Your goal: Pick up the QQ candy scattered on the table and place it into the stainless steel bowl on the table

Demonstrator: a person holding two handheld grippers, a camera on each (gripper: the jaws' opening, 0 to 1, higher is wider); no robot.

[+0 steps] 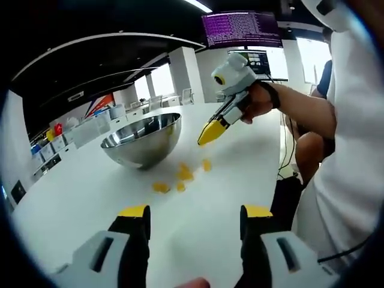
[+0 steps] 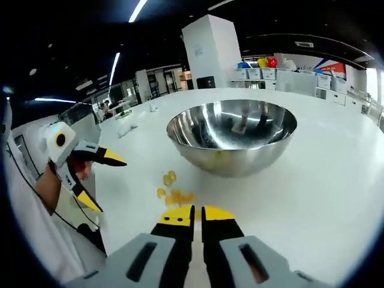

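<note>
A stainless steel bowl (image 1: 142, 139) (image 2: 233, 133) stands on the white table (image 1: 72, 198) (image 2: 324, 198). Several yellow QQ candies (image 1: 183, 174) (image 2: 171, 177) lie scattered on the table just in front of it. My left gripper (image 1: 195, 213) (image 2: 103, 182) is open, nothing between its yellow tips, short of the candies. My right gripper (image 1: 210, 133) (image 2: 197, 215) hovers above the candies beside the bowl with its jaws together. I cannot tell whether a candy sits between them.
The person's torso and arm (image 1: 336, 150) stand at the table's right edge in the left gripper view. Shelves with storage boxes (image 2: 282, 75) and a white pillar (image 2: 210, 51) stand behind the table. A purple screen (image 1: 241, 29) hangs overhead.
</note>
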